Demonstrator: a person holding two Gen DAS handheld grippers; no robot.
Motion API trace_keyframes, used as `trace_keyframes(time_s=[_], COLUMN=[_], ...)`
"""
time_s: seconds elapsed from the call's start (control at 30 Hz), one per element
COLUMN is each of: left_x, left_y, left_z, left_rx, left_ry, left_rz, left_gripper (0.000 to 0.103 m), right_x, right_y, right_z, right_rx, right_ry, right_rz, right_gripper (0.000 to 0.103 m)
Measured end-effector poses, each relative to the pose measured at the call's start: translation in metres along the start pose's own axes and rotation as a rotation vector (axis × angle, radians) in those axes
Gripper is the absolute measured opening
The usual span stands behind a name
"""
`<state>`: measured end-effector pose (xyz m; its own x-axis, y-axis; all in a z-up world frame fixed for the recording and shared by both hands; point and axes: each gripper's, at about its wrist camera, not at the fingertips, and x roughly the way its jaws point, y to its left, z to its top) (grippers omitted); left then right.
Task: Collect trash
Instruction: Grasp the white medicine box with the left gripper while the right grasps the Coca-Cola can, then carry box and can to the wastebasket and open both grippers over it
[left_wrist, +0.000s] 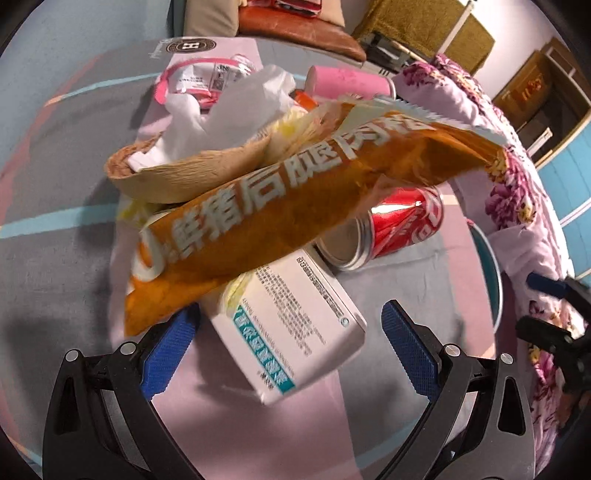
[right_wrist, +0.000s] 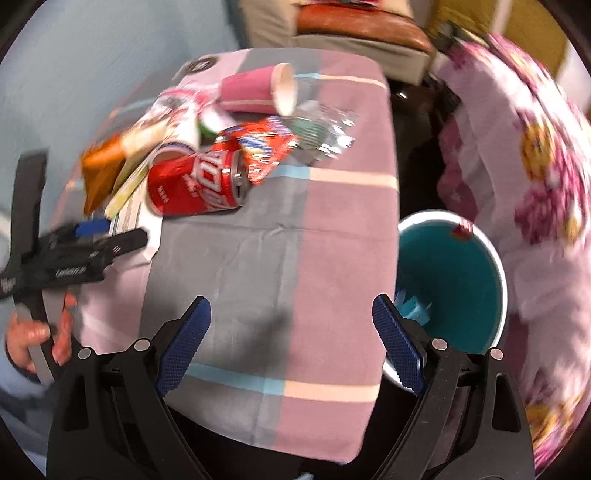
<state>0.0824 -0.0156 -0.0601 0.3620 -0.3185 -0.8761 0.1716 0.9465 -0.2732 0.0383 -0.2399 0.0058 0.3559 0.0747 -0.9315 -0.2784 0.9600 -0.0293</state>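
The left gripper (left_wrist: 288, 343) hangs wide open over the near end of the trash pile, its 2 blue pads either side of a white box (left_wrist: 291, 328) but, as far as the left wrist view shows, not pressing on it. The box lies flat on the checked tablecloth (right_wrist: 332, 206), its far end tucked under an orange snack bag (left_wrist: 258, 225). The right gripper (right_wrist: 291, 343) is also spread wide and holds nothing; it hovers over bare cloth at the table's near edge, with the teal bin (right_wrist: 450, 280) just beside its right pad, below the table edge.

The step in hand looks like picking up the box. To do it well, I would lower the pads until they straddle the box's narrow sides, close squarely, then draw it out from under the bag before lifting, so the bag and the brown paper piece (left_wrist: 184, 173) resting on top do not slide off. The red can (left_wrist: 399, 229) lies on its side just beyond and could roll if nudged.

The right wrist view is smeared by motion, so the far wrappers near the pink cup (right_wrist: 258, 88) are hard to identify. The bin's contents are mostly unclear, and what lies under the white tissue (left_wrist: 221, 114) is hidden.
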Motion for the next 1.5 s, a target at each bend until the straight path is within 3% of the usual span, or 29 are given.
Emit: trace_keyframes(time_s=[0.13,0.2,0.27,0.33,0.47,0.6,0.8,1.0,1.07,1.1,1.13,1.33,1.5], left_x=[-0.001,-0.007,-0.013,-0.019,-0.032,-0.040,-0.038,-0.030,-0.029,-0.030,-0.032,-0.057,-0.064], left_y=[0.011,0.025,0.038,0.051,0.078,0.095,0.101,0.083,0.080,0.080,0.081,0.079,0.067], left_z=[0.002,0.002,0.001,0.000,0.000,0.001,0.001,0.002,0.001,0.000,-0.002,-0.016,-0.028], left_rx=[0.031,0.037,0.039,0.046,0.049,0.041,0.052,0.113,0.125,0.126,0.118,0.128,0.168], left_ry=[0.000,0.002,0.009,0.017,0.035,0.037,0.053,0.042,0.033,0.025,0.025,-0.006,0.001], left_rz=[0.022,0.017,0.024,0.030,0.023,0.002,-0.028,-0.008,0.014,0.035,0.029,0.040,0.050], left_gripper=[0.094,0.085,0.083,0.074,0.065,0.064,0.064,0.078,0.075,0.065,0.062,0.062,0.062], right_x=[0.001,0.006,0.013,0.023,0.039,0.060,0.087,0.091,0.087,0.083,0.080,0.066,0.067], right_y=[0.018,0.032,0.046,0.063,0.088,0.106,0.116,0.116,0.111,0.109,0.107,0.107,0.116], right_z=[0.019,0.033,0.046,0.062,0.086,0.102,0.111,0.094,0.088,0.083,0.078,0.032,0.013], right_rx=[-0.143,-0.228,-0.297,-0.397,-0.529,-0.646,-0.689,-0.623,-0.567,-0.541,-0.522,-0.447,-0.450], right_ry=[0.018,0.041,0.069,0.088,0.115,0.144,0.206,0.249,0.249,0.244,0.238,0.244,0.240], right_rz=[-0.006,-0.022,0.000,-0.002,0.013,0.005,0.018,0.093,0.116,0.126,0.133,0.129,0.093], right_gripper=[0.084,0.076,0.066,0.066,0.066,0.066,0.066,0.063,0.063,0.063,0.063,0.063,0.064])
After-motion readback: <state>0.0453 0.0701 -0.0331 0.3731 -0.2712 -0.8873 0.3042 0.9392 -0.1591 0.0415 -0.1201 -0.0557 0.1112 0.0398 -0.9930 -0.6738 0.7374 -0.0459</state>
